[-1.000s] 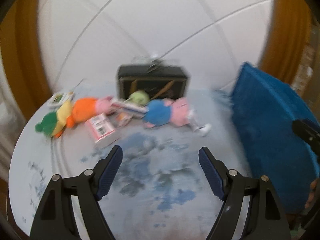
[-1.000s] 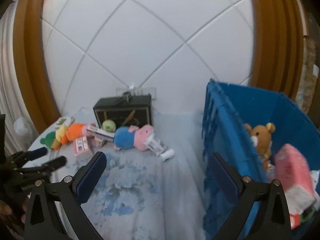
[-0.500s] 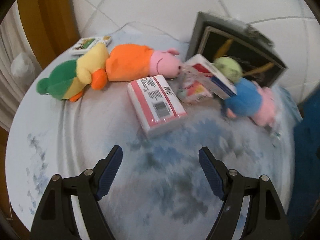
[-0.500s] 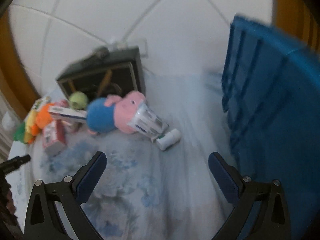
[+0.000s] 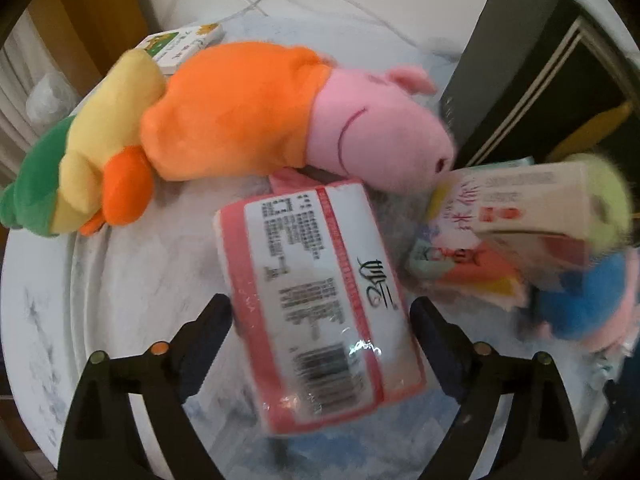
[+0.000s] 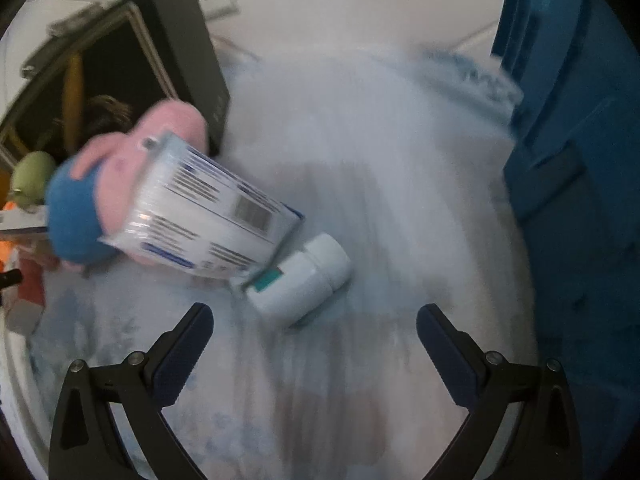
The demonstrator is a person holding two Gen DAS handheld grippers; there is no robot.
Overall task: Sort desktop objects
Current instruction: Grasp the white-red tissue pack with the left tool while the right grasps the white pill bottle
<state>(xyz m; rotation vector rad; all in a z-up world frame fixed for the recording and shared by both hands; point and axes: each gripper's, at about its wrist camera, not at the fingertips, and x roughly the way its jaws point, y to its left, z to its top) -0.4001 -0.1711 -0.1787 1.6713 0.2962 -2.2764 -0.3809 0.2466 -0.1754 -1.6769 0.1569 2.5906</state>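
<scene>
My left hand-held gripper (image 5: 320, 320) jaws opening around the pink tissue pack (image 5: 320, 300), lower centre; skewed pack may slip. Right hand-held gripper (image 6: 314, 326) wide, white bottle (image 6: 304, 284) could roll.

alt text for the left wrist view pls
The left gripper, jaws opening, straddles a pink tissue pack on the table without pressing it. Behind lie an orange pig plush and a duck plush.
</scene>
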